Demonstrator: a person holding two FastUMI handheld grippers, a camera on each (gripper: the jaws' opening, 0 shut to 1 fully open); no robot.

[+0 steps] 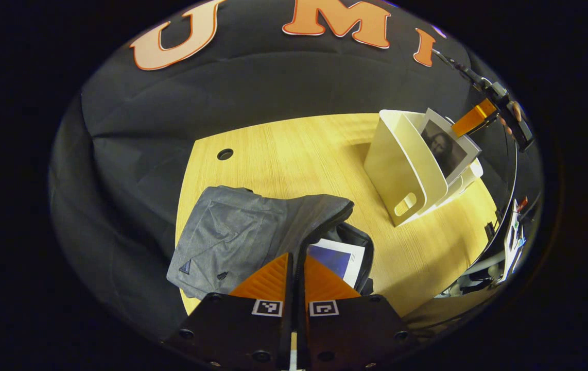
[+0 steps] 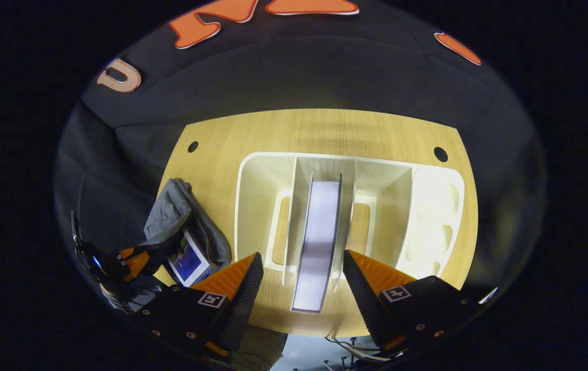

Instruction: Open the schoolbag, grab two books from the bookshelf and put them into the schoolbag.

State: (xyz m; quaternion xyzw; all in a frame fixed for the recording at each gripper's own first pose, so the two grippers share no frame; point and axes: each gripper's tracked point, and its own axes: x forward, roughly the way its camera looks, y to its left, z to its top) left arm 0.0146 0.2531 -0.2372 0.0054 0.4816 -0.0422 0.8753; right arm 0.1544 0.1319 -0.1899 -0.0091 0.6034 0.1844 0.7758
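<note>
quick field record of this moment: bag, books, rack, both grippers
schoolbag: grey, lying on the wooden table, mouth open
book in bag: blue and white cover, showing in the opening
bookshelf: white divided rack, standing on the table
book in rack: upright in a middle slot
left gripper: fingers nearly together at the edge of the bag's opening; whether they pinch it is unclear
right gripper: open, fingers either side of the book in rack, not touching

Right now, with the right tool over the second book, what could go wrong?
1. The right tool is open and straddles the upright book; off centre, a finger could hit the bookshelf divider.
2. The left tool pinches the schoolbag flap; if it slips, the opening may close.
3. The first book may block the second.
</note>
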